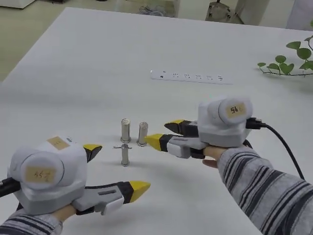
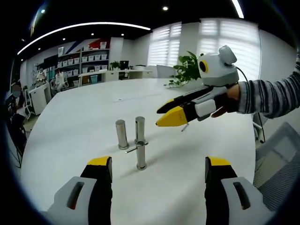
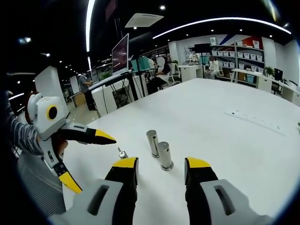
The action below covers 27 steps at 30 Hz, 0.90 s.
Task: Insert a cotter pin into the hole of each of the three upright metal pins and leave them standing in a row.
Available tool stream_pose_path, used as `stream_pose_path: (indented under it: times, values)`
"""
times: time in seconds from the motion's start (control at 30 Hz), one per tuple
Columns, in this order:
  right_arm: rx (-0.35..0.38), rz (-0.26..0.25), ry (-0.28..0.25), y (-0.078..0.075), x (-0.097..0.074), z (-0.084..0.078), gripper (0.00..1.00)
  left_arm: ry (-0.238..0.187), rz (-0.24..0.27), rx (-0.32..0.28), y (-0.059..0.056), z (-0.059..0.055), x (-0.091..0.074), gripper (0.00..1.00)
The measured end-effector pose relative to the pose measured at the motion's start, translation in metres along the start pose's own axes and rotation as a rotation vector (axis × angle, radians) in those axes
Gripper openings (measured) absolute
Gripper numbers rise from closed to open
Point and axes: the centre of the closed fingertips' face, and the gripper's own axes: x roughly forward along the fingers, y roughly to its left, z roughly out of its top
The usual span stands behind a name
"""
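Front metal pin (image 1: 125, 154) stands upright on the white surface (image 1: 98, 58) w/ a cotter pin (image 1: 119, 146) through its hole. Just behind it stand the back-left pin (image 1: 125, 130) and back-right pin (image 1: 143, 133), side by side. Front pin sits just ahead of our left gripper (image 1: 117, 166), whose fingers are spread wide, holding nothing. Our right gripper (image 1: 159, 132) has its fingers apart too, w/ one tip just beside the back-right pin; contact unclear. Power strip (image 1: 188, 77) lies well behind.

Three metal pins (image 1: 126, 131) stand bunched by the near edge of the tabletop (image 1: 88, 63), narrow gaps between them. The right gripper (image 1: 157, 132) crowds their right side; their left and far sides lie open up to the power strip (image 1: 188, 77), well apart toward the far edge.
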Motion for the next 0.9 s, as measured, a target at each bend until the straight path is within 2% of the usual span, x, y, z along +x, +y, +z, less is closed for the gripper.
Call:
stream_pose_path:
  times: [0.07,0.43,0.77,0.9]
  values:
    - [0.003,0.016,0.012,0.001,0.006,0.000,0.33,-0.002,0.000,0.002,0.001,0.001,0.000,0.85]
    - [-0.013,0.042,0.073,-0.001,0.038,-0.010,0.27,0.006,-0.010,-0.009,-0.001,0.000,0.000,0.90]
    - [-0.039,0.042,0.097,-0.003,0.051,-0.018,0.19,-0.001,-0.014,-0.025,-0.005,-0.002,0.001,0.97]
    - [-0.041,0.035,0.103,-0.004,0.053,-0.020,0.17,-0.014,0.003,-0.037,-0.004,0.001,0.000,0.99]
